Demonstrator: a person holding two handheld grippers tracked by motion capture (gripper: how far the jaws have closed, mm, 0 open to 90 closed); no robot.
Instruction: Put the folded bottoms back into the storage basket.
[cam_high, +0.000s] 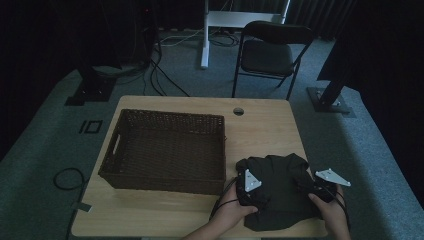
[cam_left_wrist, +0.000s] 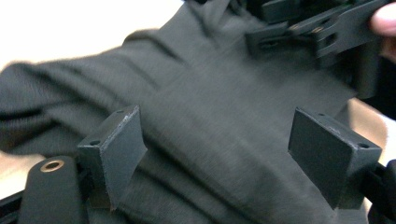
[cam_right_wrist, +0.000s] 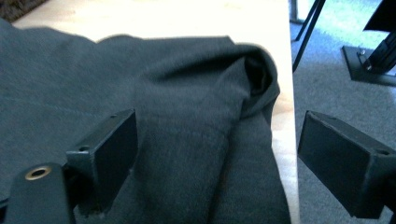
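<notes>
Two grippers are down at the near right corner of the table, both over the same dark garment. The left gripper sits on the garment's left edge, its grey three-cornered plate facing up, and the person's left hand is wrapped around it from below. In the left gripper view its jaws stand wide apart with the dark fabric spread between and beneath them; the pads do not press on the cloth. The right gripper is at the garment's right edge, held by the right hand. In the right gripper view its jaws are also wide, one over the cloth and the other hanging past the table's edge above the carpet, and nothing is pinched between them. A rolled fold of the fabric runs up between those jaws.

The garment lies crumpled on the light wooden table, close to the front edge and just right of a brown wicker basket, near it but apart from its wall as far as I can see. Behind the table, on the grey carpet, stands a black folding chair, and cables trail across the floor to the left.
</notes>
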